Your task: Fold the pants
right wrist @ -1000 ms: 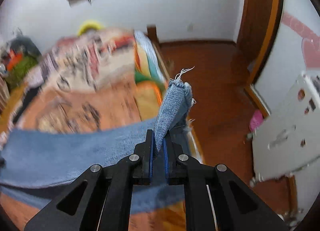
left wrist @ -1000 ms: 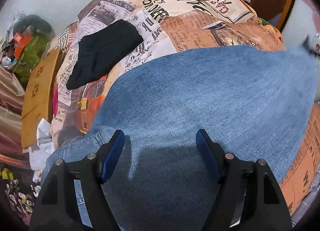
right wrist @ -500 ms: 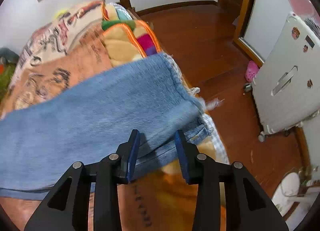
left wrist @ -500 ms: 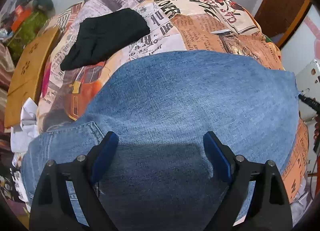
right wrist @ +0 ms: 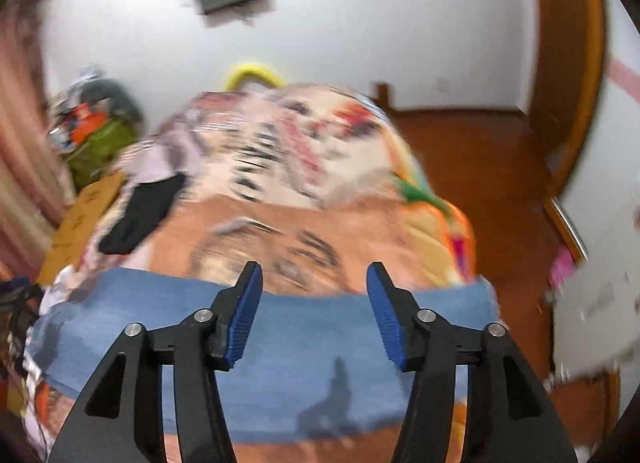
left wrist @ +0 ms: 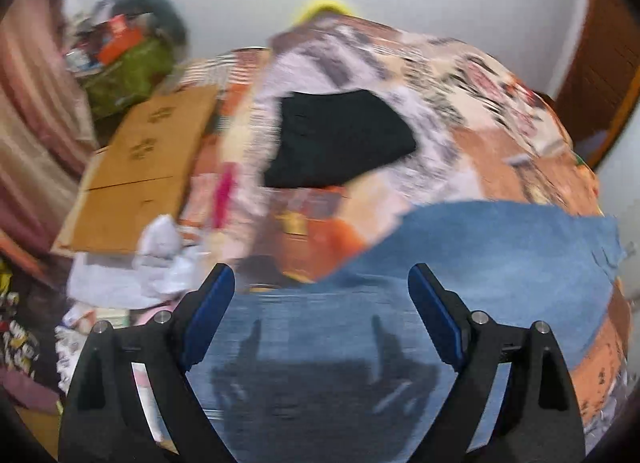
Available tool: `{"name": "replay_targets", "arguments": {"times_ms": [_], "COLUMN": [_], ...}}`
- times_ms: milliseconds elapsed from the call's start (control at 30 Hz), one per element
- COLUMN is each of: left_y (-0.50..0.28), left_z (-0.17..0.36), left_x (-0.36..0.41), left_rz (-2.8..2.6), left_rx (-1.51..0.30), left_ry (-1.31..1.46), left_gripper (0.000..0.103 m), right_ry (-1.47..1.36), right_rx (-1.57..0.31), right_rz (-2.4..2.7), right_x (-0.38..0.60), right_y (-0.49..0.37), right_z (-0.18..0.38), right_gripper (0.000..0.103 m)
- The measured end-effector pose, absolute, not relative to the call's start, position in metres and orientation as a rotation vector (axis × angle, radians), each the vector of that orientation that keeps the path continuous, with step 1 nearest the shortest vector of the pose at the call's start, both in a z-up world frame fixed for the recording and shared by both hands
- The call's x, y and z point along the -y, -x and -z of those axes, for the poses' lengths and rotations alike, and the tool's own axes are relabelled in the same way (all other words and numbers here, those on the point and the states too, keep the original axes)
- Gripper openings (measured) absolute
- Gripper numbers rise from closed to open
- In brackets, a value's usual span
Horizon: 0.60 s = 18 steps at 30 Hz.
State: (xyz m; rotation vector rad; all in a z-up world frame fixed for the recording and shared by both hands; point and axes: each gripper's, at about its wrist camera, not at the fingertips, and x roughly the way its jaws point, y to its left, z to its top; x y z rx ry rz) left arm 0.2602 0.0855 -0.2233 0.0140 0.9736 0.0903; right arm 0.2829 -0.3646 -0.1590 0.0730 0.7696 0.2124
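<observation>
The blue jeans (left wrist: 480, 263) lie flat across the near part of a bed with a newspaper-print cover (left wrist: 460, 103). They also show in the right wrist view (right wrist: 304, 347) as a wide blue band across the bed. My left gripper (left wrist: 320, 303) is open and empty, held above the jeans' near left part. My right gripper (right wrist: 314, 303) is open and empty, held above the jeans. Both views are blurred by motion.
A folded black garment (left wrist: 340, 143) lies further back on the bed, also in the right wrist view (right wrist: 144, 215). A cardboard box (left wrist: 136, 171) and clutter (left wrist: 120, 51) stand left of the bed. Wooden floor (right wrist: 500, 191) and a white appliance (right wrist: 600, 303) lie to the right.
My right gripper let go of the jeans' leg end, opened wide and drew back. The leg end now lies flat on the bed. My left gripper stayed open and pulled back and up.
</observation>
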Motion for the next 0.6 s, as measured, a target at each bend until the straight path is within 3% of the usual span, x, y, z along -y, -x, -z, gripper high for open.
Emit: {"name": "replay_targets", "arguments": {"times_ms": [167, 367, 600], "left_y": [-0.256, -0.251, -0.244], "left_z": [0.229, 0.276, 0.337], "left_x": [-0.160, -0.232, -0.260], "left_rz": [-0.180, -0.267, -0.241], "left_rx": [-1.000, -1.098, -1.224], "left_ry": [0.080, 0.165, 0.264], "left_gripper": [0.090, 0.090, 0.090], "right_ry": [0.038, 0.115, 0.198], "right_rx": [-0.769, -0.839, -0.966], "right_rz": [-0.395, -0.576, -0.686], "right_x": [0.278, 0.189, 0.116], "right_y": [-0.302, -0.328, -0.355], "right_z": [0.156, 0.180, 0.229], "right_gripper": [0.059, 0.059, 0.059]}}
